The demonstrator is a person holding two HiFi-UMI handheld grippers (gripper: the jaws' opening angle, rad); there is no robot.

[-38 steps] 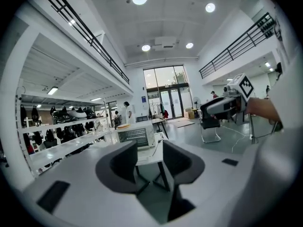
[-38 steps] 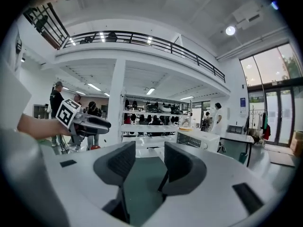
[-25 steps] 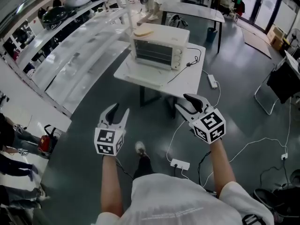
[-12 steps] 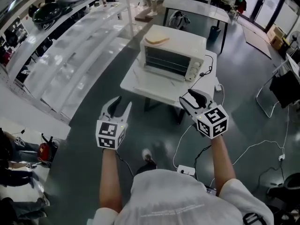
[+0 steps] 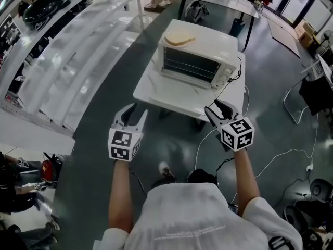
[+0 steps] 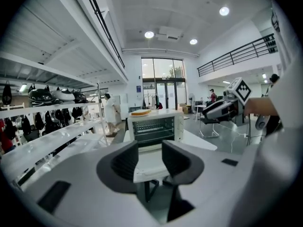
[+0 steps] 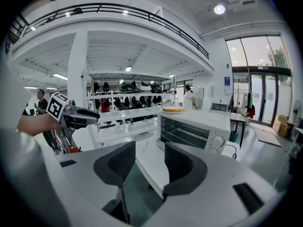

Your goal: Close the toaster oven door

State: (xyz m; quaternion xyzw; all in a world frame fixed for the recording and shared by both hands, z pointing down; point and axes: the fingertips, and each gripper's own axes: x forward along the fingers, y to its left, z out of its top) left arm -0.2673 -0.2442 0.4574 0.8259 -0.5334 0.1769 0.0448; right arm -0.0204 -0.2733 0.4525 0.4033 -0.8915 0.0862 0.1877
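Head view puts the toaster oven (image 5: pixel 200 61) on a white table (image 5: pixel 156 95), straight ahead of the person and a touch to the right. Its racked front is turned back toward them. Its long axis runs crosswise to the line of approach, slanting a little so that the knob end sits nearer the right hand. A flat, pale, bread-like piece (image 5: pixel 179 37) lies on its roof, and a black cable (image 5: pixel 229 87) trails off the knob end.

The racks show bare through the front, so the door (image 5: pixel 183 82) looks dropped forward and lying low over the table. From this far off I would not swear to it. If so, its free edge runs left to right along the oven's length, and it would have to be swung up and away from the person.

Both tools are short of the table and touching nothing. The left gripper (image 5: pixel 134 114) hangs over the floor off the table's near left corner, empty, its jaws closing slightly but with a clear gap between them. The right gripper (image 5: pixel 218 110) hangs just off the near right corner, jaws spread and empty.

By my reckoning the right one has the shorter reach to the oven front. Both still have the table's bare near half to cross.
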